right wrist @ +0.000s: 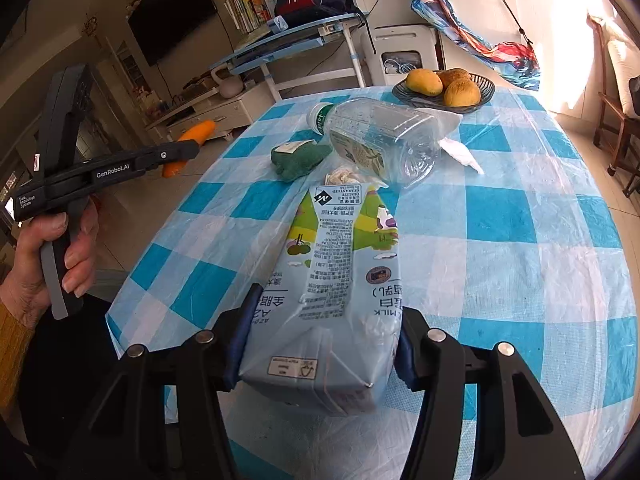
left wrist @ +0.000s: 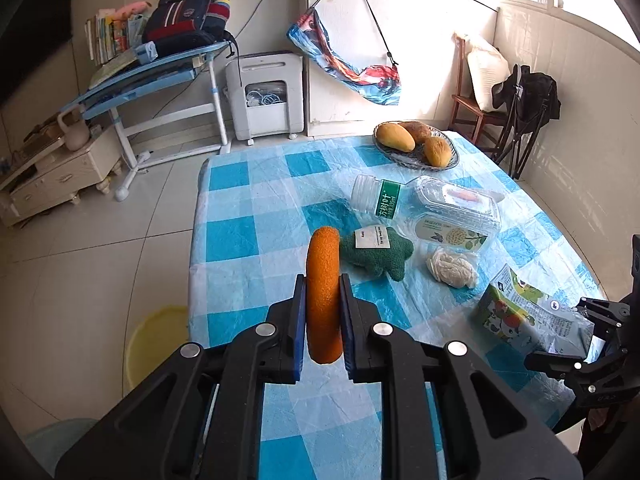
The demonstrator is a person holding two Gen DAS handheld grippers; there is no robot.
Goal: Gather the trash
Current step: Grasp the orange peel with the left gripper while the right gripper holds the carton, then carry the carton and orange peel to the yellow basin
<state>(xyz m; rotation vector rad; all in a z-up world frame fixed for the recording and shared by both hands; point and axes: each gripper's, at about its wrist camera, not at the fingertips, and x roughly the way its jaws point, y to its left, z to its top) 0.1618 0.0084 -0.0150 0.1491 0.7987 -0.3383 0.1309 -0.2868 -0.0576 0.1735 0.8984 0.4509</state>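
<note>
Nearest us, at the near edge of the table, we have the right gripper pinching the milk carton by its base, both pads pressed against its flattened sides. The carton is soft and crumpled, so we judge it could buckle or slide out of the pads if we swing it fast.

At the table's left edge, we hold the left gripper clamped on the orange plush carrot, its green top drooping over the cloth. The toy is squashy and gripped near one end; it may sag or twist free on the way to the yellow bin on the floor beside that edge. We also doubt whether a toy counts as trash at all.

Farther in, toward the table's middle, the crumpled tissue and the empty plastic bottle lie just beside each other. The bottle is on its side and could roll if either load brushes it.

Toward the far edge sits the fruit bowl, which we must not disturb.
</note>
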